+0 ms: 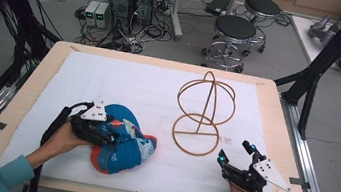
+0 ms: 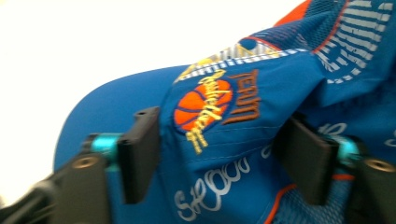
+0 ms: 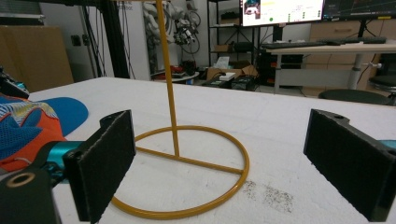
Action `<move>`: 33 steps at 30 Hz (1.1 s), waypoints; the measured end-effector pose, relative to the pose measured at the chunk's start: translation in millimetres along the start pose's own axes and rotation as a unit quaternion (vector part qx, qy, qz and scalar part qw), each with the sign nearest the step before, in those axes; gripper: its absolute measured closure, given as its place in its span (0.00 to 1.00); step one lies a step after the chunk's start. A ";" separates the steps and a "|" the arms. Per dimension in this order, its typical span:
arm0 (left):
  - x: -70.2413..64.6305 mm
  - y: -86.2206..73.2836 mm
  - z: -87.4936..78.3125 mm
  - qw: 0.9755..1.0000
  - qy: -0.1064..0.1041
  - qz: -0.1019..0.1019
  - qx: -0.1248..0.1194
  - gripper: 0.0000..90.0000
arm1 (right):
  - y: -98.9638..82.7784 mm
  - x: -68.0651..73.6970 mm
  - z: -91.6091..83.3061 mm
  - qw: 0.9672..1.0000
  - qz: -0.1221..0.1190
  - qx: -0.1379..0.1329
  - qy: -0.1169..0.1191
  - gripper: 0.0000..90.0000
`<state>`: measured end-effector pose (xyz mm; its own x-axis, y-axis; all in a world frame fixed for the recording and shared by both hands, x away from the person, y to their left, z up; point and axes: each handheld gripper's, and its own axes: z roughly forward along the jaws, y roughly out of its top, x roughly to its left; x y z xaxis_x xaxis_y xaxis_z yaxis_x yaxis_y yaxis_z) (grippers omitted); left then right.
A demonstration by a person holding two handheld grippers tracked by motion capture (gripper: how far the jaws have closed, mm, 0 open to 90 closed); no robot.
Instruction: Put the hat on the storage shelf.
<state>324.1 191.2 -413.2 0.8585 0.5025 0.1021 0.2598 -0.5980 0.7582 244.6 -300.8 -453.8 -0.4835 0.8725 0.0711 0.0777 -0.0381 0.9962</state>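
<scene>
The high view looks forward and down from above the near edge of the white-covered wooden table (image 1: 158,94), taking in the whole top and the floor beyond. The left gripper view sits very close above the blue and orange fabric cap (image 2: 243,116), looking along its own jaws. The right gripper view sits low, near the table surface, facing level across it towards the yellow wire stand with a ring base (image 3: 187,172). All three views share the cap (image 3: 28,126); the stand (image 1: 201,115) appears from above too.
</scene>
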 end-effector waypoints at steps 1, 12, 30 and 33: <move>1.5 0.2 -0.4 1.000 -0.001 -0.003 0.000 0.43 | 0.0 0.1 0.0 1.000 0.001 0.000 0.000 0.09; 10.4 0.0 -3.5 1.000 0.006 -0.020 -0.014 0.83 | 0.0 0.0 0.0 1.000 0.000 0.000 0.000 0.09; 8.7 32.5 -23.1 0.997 -0.032 -0.056 -0.052 0.96 | 0.0 -0.9 0.1 1.000 -0.003 -0.002 0.000 0.09; 9.2 42.3 -31.4 0.995 -0.036 -0.059 -0.067 0.96 | 0.0 -0.9 0.0 1.000 -0.002 -0.002 0.000 0.09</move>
<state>329.2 190.2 -360.0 0.8565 0.5149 -0.0364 0.3042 -0.4465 0.8415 245.0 -301.6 -453.9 -0.4845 0.8723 0.0664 0.0720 -0.0358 0.9968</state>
